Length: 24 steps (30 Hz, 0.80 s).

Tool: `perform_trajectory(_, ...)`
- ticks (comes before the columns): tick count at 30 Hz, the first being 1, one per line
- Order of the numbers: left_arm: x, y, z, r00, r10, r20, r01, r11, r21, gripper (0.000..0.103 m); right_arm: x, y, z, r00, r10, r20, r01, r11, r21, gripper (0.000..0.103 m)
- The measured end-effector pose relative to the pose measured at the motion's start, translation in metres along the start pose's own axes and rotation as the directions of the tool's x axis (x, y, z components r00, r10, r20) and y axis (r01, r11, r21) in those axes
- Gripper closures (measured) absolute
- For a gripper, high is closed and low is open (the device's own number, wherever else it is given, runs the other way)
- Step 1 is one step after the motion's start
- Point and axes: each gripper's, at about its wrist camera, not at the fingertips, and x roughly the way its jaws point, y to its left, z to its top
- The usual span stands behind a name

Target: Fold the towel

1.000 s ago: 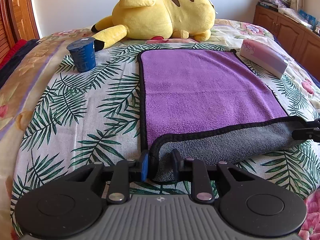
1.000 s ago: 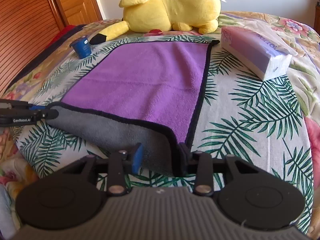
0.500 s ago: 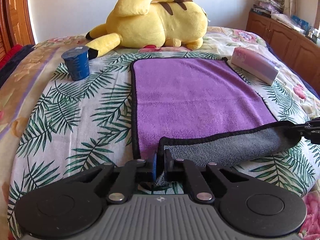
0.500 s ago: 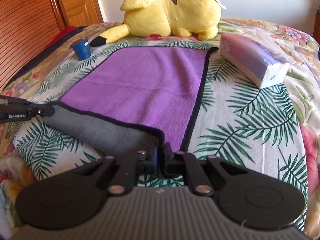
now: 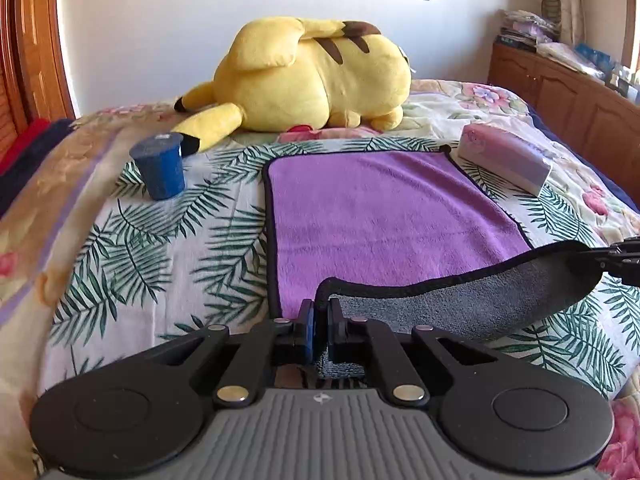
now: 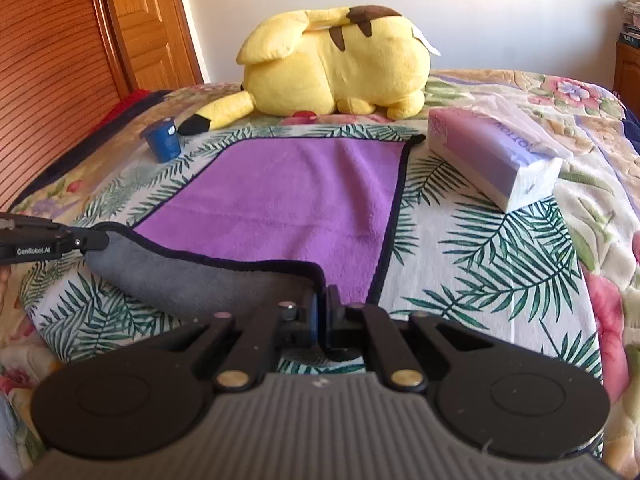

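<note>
The purple towel (image 5: 380, 216) lay spread on the bed (image 5: 132, 248) toward its near edge, its near hem peeled up to show the grey underside. The left hand-held gripper (image 5: 320, 320) was clamped on the near left corner, the right hand-held gripper (image 6: 322, 314) on the near right corner. It looked soft, light and limp, sagging between the grips, so the bound corners seemed the best holds. Beyond lay a blue cup (image 5: 160, 170), a tissue pack (image 6: 496, 156) and a yellow plush (image 5: 308, 80)
</note>
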Motion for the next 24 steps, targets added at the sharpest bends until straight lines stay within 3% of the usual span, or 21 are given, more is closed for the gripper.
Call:
perform_trajectory(8, -0.006, -0.004, 0.014, 0.999, -0.027, 0.025, 0.027, 1.0, 0.016, 0.103, 0.0, 0.001, 0.003, 1.0, -0.006, 0.017, 0.006, 1.0, -0.014, 0.099)
perform_trajectory(24, -0.003, -0.008, 0.059, 0.993, -0.052, 0.11, 0.043, 0.995, 0.087, 0.103, 0.007, -0.008, 0.043, 0.994, -0.014, 0.108, 0.021, 0.998, -0.066, 0.099)
